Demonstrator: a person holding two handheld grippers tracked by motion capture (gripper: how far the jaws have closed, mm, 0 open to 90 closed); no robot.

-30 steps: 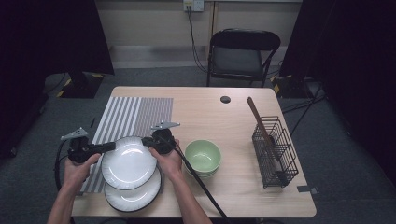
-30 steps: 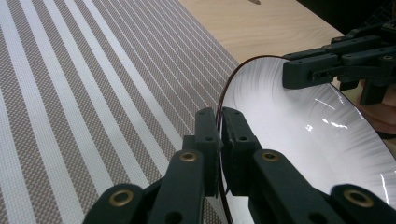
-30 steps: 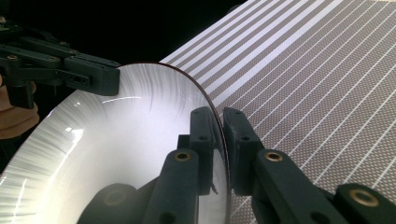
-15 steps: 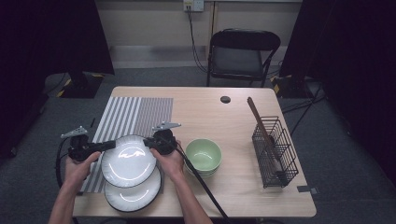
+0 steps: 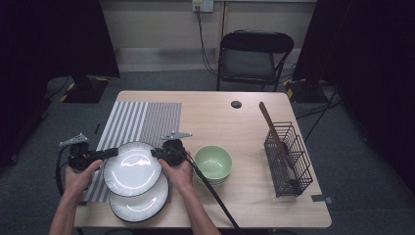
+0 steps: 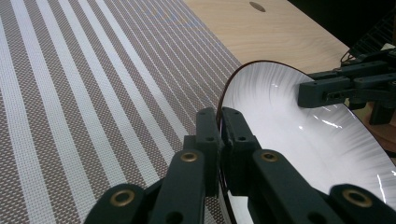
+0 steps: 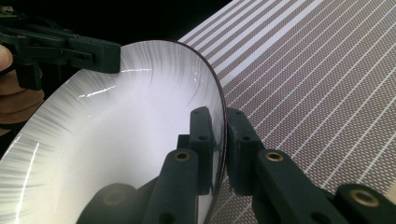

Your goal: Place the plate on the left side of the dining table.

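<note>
While both grippers clamp opposite edges of the white plate (image 5: 132,168), it sits over the near part of the striped placemat (image 5: 139,120), overlapping a second white plate (image 5: 142,203) that lies under it at the table's near edge. The left gripper (image 5: 113,152) has its jaws closed on the plate's left rim, seen pinching the dark edge in the left gripper view (image 6: 219,135). The right gripper (image 5: 155,153) bites the opposite rim the same way (image 7: 219,140). Just beside the right hand (image 5: 180,174) stands a green bowl (image 5: 213,164), close to the plate's right side, with the gripper's cable running past it. Well apart on the right, a wire basket (image 5: 288,161) holds a wooden utensil (image 5: 271,127). A small dark disc (image 5: 236,104) lies near the far edge of the wooden table (image 5: 244,205)
</note>
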